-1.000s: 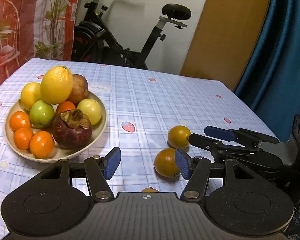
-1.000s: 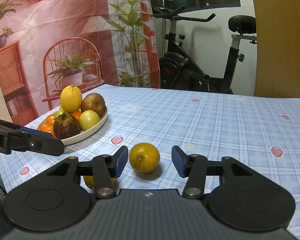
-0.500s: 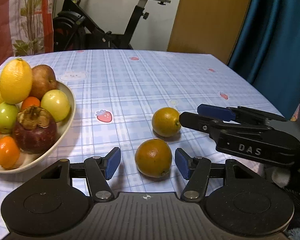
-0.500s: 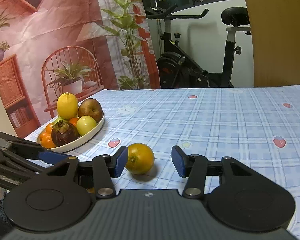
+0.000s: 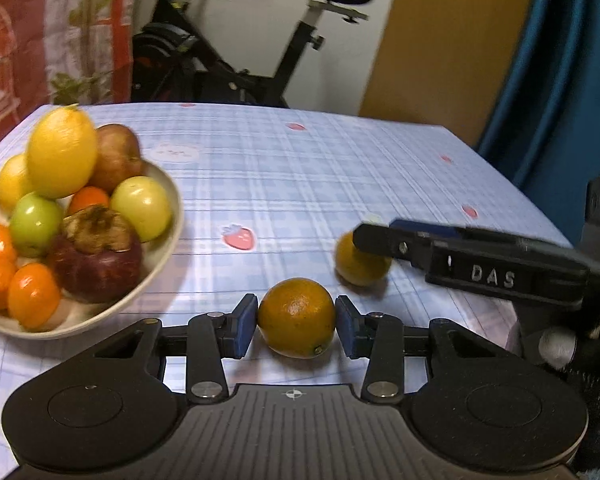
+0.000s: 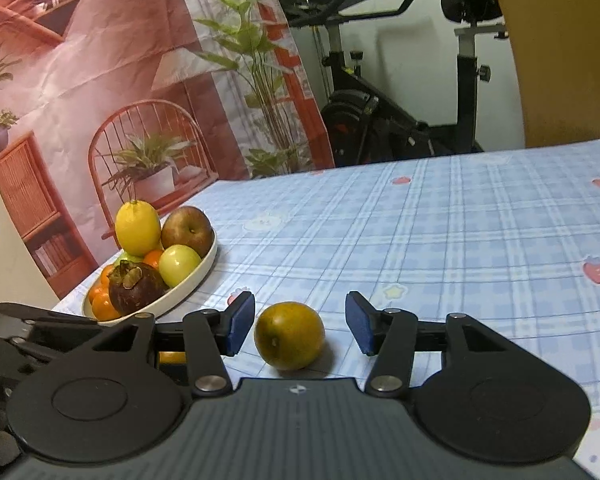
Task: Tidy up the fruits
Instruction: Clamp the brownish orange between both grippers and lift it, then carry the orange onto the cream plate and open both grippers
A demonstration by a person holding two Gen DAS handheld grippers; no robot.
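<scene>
A dark orange point(image 5: 296, 316) lies on the checked tablecloth between the blue pads of my left gripper point(image 5: 296, 322). Its jaws are closing and both pads touch the fruit's sides. A second orange point(image 6: 289, 335) lies between the pads of my right gripper point(image 6: 300, 322), whose jaws are opening, with a gap on each side. In the left wrist view that second orange point(image 5: 358, 266) is partly hidden behind the right gripper point(image 5: 376, 230). A cream bowl point(image 5: 168, 240) piled with several fruits stands to the left; the same bowl point(image 6: 196, 280) shows in the right wrist view.
In the bowl, a lemon point(image 5: 62, 152) tops the pile and a mangosteen point(image 5: 98, 264) lies at its front. The two grippers sit close side by side. An exercise bike point(image 6: 412, 120) stands behind the table. A blue curtain point(image 5: 560, 100) hangs by the table's right edge.
My left gripper's jaws have closed in from wide apart onto the near orange. The right gripper has shifted so its orange lies centred between the pads, which stand slightly wider.
</scene>
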